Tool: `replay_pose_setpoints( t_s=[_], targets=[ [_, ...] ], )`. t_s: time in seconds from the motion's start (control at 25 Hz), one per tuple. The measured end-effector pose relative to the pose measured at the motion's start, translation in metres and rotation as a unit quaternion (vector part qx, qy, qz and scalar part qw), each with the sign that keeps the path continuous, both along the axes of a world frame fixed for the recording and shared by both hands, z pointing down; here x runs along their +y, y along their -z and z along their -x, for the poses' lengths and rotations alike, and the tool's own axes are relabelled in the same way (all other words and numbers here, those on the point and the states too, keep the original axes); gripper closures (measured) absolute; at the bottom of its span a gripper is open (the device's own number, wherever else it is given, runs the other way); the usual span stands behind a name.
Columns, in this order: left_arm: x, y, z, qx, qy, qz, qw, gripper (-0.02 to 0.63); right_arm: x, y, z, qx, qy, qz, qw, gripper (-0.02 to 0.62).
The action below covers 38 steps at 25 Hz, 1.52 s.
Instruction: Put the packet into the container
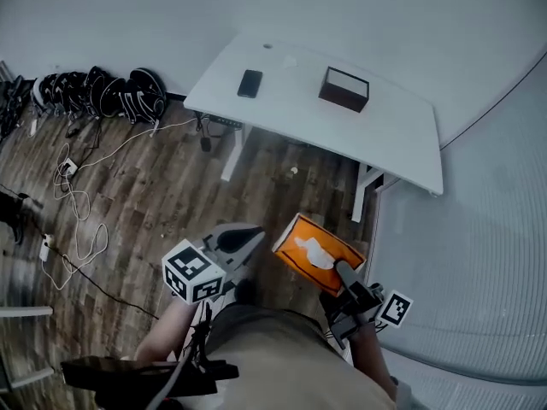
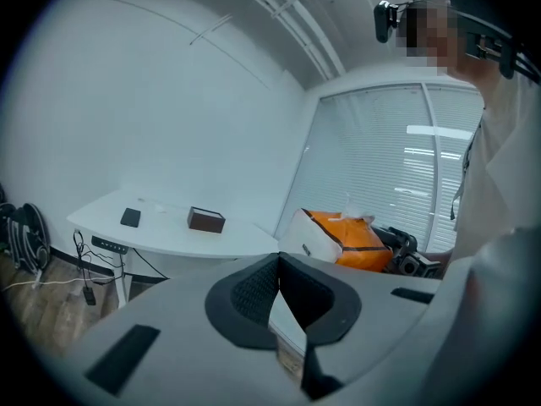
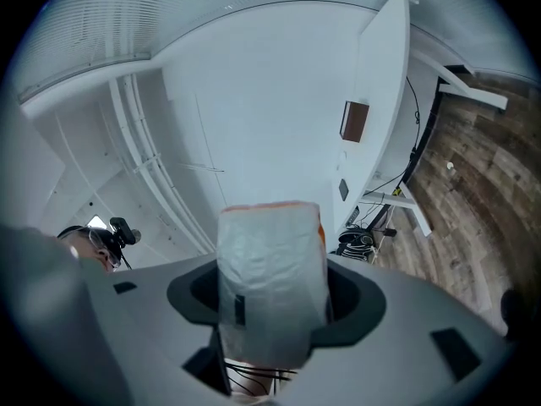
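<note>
**A:** Where is the packet right now?

**B:** The orange-and-white packet (image 1: 318,253) is clamped in the right hand-held gripper (image 3: 272,309). The jaws are spread wide on one end of it, and most of the packet sticks out past the tips. It is in the air over the wooden floor (image 1: 128,203), not over the desk.

**A:** And the container?

**B:** The dark brown container (image 1: 344,89) is well ahead of that hand-held gripper. It sits on the white desk (image 1: 299,122) with its open top facing up. A phone (image 1: 249,83) lies on the same desk, apart from the container and off to its left as the hand-held gripper faces it.

**A:** What about the other one?

**B:** The left hand-held gripper (image 1: 246,239) sits just beside the packet. Its jaws are together and nothing is between them.

**A:** So how should the carry go?

**B:** I'd say the job is early, with the packet lifted but nowhere near the container. The packet looks soft, and with one end pinched the free end may sag or swing, so the walk-in should be steady. Bring the free end over the opening first and line its long side up with the long side of the container. Lower until the packet is inside the walls, and only then part the jaws. The closed left hand-held gripper could steady the container's outer wall if it slides.
</note>
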State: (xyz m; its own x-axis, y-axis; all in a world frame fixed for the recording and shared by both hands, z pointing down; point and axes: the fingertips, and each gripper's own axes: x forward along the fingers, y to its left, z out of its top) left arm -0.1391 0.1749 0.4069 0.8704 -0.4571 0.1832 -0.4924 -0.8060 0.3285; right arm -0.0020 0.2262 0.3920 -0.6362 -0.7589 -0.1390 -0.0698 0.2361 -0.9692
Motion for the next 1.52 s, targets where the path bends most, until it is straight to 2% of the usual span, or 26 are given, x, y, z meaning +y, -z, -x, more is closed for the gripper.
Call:
replay_pose_setpoints(
  t_s=[0.24, 0.4, 0.52, 0.64, 0.8, 1.08, 1.32, 1.52],
  targets=[
    [-0.018, -0.009, 0.004, 0.011, 0.0, 0.013, 0.9999, 0.594, -0.023, -0.009, 0.01, 0.003, 0.008, 0.014, 1.0, 0.336],
    [-0.025, -0.013, 0.009, 0.006, 0.01, 0.027, 0.9996, 0.594, -0.031, -0.004, 0.011, -0.001, 0.013, 0.002, 1.0, 0.336],
    [-0.017, -0.012, 0.006, -0.02, 0.019, 0.007, 0.9996, 0.594, -0.018, -0.006, 0.006, -0.005, 0.008, 0.002, 1.0, 0.335],
    [-0.037, -0.009, -0.006, -0.05, 0.023, -0.014, 0.9984, 0.595, -0.032, -0.011, -0.003, -0.008, 0.006, 0.012, 1.0, 0.336],
    [-0.092, -0.01, -0.069, -0.071, 0.014, -0.013, 0.9973, 0.595, -0.087, -0.017, -0.066, -0.021, -0.006, 0.019, 1.0, 0.336],
    [-0.115, 0.003, -0.152, -0.092, 0.024, -0.024, 0.9951, 0.595, -0.108, -0.013, -0.161, -0.04, -0.023, 0.013, 0.999, 0.336],
    [-0.136, 0.001, -0.197, -0.094, 0.066, -0.022, 0.9931, 0.595, -0.131, -0.016, -0.219, -0.035, -0.002, 0.008, 0.999, 0.336],
    [-0.149, 0.0, -0.221, -0.107, 0.067, -0.02, 0.9918, 0.595, -0.149, -0.014, -0.249, -0.042, -0.005, 0.002, 0.999, 0.335]
  ],
)
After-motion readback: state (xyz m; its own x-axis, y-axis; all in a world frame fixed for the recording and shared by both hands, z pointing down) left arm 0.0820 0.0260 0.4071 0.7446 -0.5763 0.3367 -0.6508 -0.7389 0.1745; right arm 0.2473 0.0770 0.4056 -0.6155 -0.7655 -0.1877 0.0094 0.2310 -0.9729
